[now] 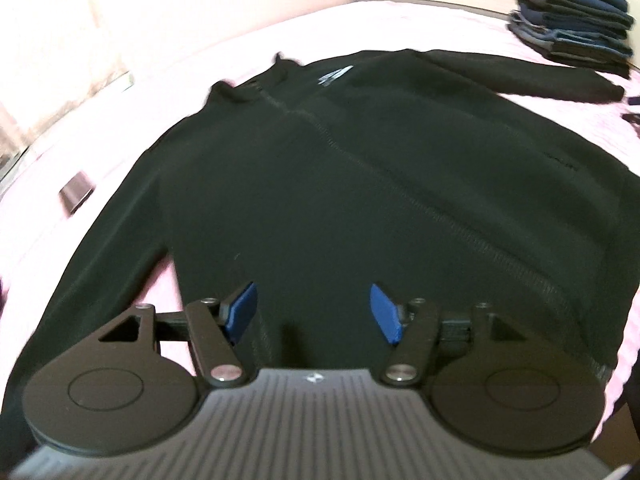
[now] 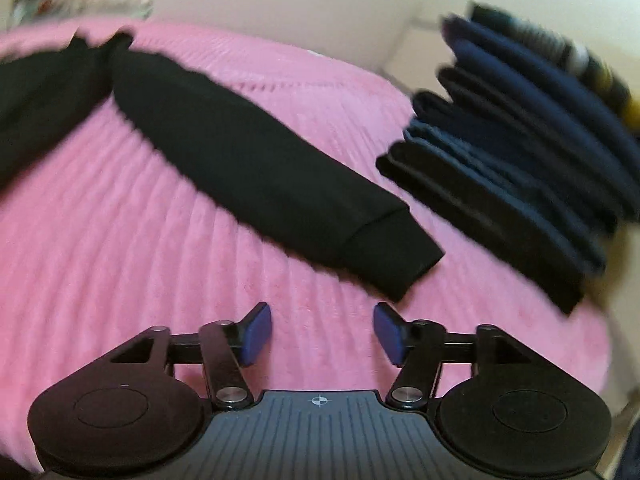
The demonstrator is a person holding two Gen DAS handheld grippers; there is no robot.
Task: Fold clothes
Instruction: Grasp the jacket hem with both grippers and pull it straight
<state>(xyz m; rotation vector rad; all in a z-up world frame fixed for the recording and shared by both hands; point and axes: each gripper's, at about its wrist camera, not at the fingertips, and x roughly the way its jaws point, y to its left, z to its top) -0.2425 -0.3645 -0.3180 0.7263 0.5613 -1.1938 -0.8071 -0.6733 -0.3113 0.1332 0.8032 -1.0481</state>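
Right tool point(image 2: 322, 334) (jaws apart) just short of black sleeve point(image 2: 256, 168).

Each tool point(image 1: 312, 312) point(image 2: 322, 334) has blue pads, black linkages, silver screws, ribbed grey housing.

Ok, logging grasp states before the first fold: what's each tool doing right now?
Left tool: open, empty, over the black jacket's hem.
Right tool: open, empty, near the sleeve cuff.

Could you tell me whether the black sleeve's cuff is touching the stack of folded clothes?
Apart. The right wrist view shows a strip of pink blanket between the cuff and the stack of folded clothes.
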